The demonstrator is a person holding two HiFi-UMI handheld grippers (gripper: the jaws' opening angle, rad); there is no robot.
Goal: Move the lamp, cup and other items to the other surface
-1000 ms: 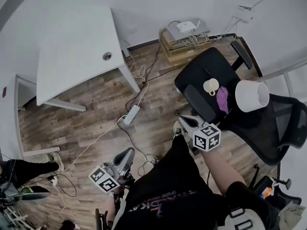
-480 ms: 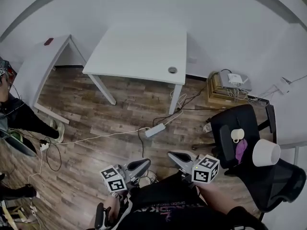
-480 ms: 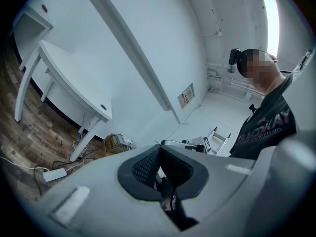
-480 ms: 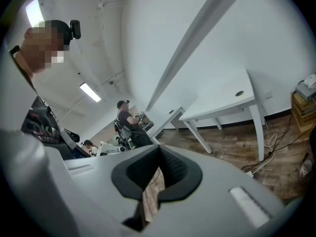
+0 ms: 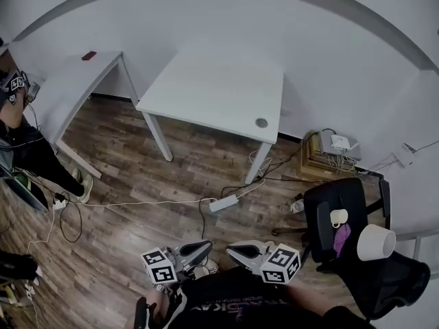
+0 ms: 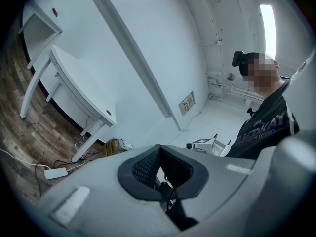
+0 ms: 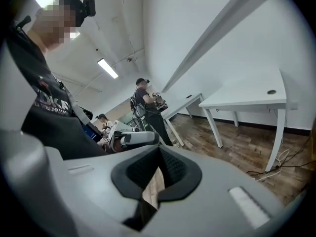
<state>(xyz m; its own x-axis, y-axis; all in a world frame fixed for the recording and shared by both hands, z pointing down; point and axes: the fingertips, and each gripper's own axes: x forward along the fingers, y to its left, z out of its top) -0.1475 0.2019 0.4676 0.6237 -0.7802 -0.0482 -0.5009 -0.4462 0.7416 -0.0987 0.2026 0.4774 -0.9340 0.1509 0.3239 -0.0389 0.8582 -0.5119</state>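
Note:
A black office chair (image 5: 328,205) stands at the lower right of the head view. On its seat lie a cream cup (image 5: 338,217), a purple item (image 5: 341,238) and a white lampshade (image 5: 376,242). The white table (image 5: 212,81) stands bare at the top centre, well away from the chair. My left gripper (image 5: 206,245) and right gripper (image 5: 231,248) are held close to my body at the bottom centre, tips pointing toward each other. Both are shut with nothing in them. The left gripper (image 6: 159,149) faces the wall and table. The right gripper (image 7: 159,149) faces the room.
A power strip (image 5: 224,203) and loose cables lie on the wood floor between me and the table. A box stack with a router (image 5: 330,151) sits by the wall. A second white desk (image 5: 72,81) stands at the left, with a person (image 5: 24,149) beside it.
The head view has swung away from the chair, which slid from the right centre to the lower right corner. The table now fills the centre. The two grippers have come closer together.

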